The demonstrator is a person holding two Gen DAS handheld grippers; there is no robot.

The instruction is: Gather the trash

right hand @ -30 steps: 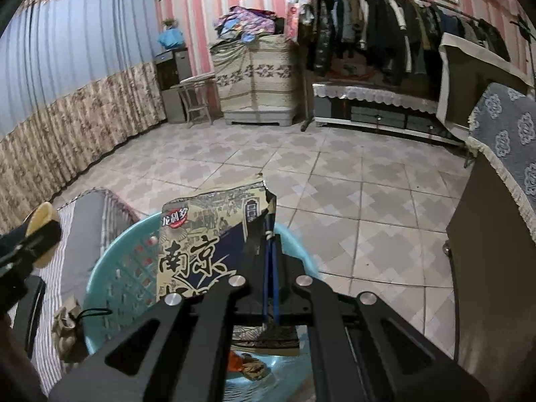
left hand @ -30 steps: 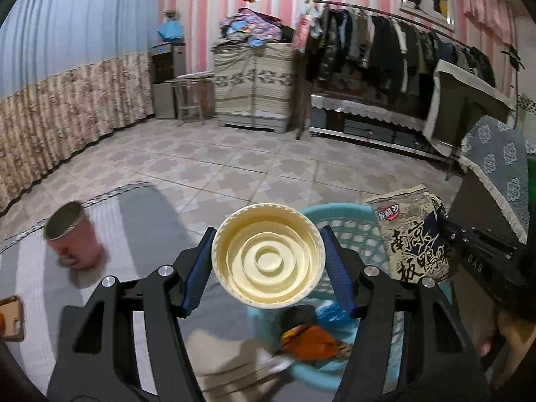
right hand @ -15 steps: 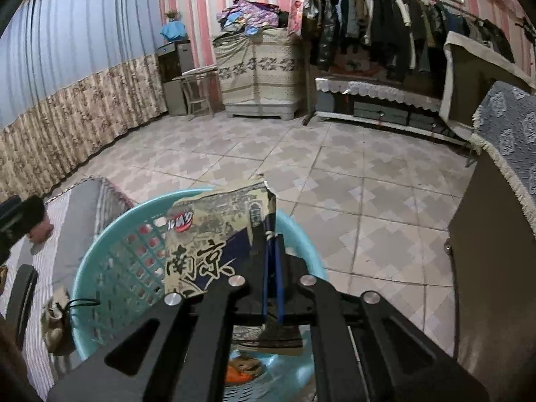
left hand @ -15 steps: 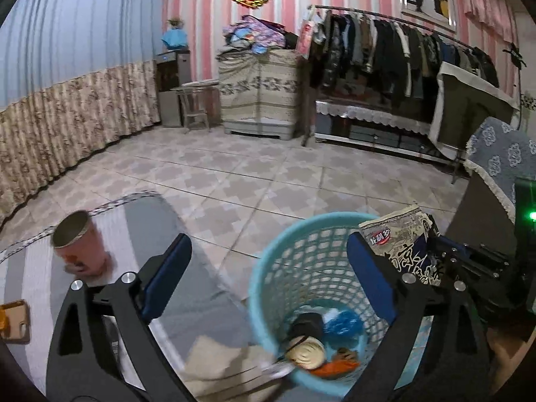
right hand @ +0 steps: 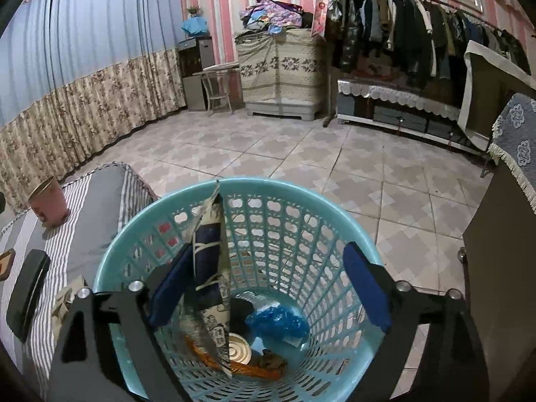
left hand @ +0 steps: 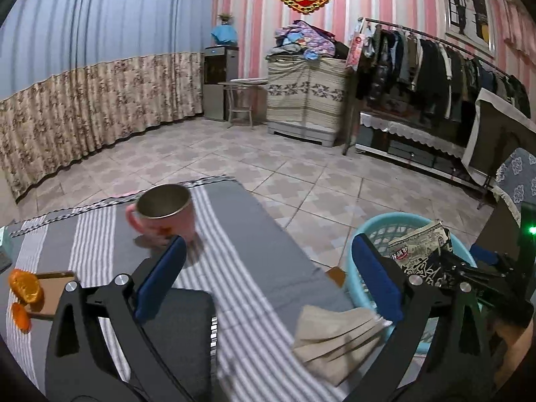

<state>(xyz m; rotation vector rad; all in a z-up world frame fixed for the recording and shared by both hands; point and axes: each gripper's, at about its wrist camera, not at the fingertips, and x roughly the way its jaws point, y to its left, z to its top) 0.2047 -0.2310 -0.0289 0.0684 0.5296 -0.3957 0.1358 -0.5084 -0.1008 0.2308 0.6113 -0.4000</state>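
A light blue plastic basket (right hand: 301,201) stands on the floor beside the table; it also shows in the left wrist view (left hand: 385,224). My right gripper (right hand: 268,284) is open over the basket. A printed snack bag (right hand: 209,268) stands tilted inside the basket, leaning by the left finger. Under it lie a round cup (right hand: 238,351), blue plastic (right hand: 274,323) and orange scraps. My left gripper (left hand: 268,278) is open and empty above the striped tablecloth (left hand: 234,234). A crumpled beige napkin (left hand: 331,338) lies at the table's edge near the basket.
A pink mug (left hand: 164,214) stands on the cloth ahead of the left gripper. Orange peel (left hand: 25,286) lies by a wooden tray at the left. A dark cushion (left hand: 181,335) lies below the left gripper. A dark cabinet (right hand: 502,284) stands right of the basket.
My left gripper opened and dropped the round cup into the basket, then swung left over the table. My right gripper opened and the snack bag slid down into the basket.
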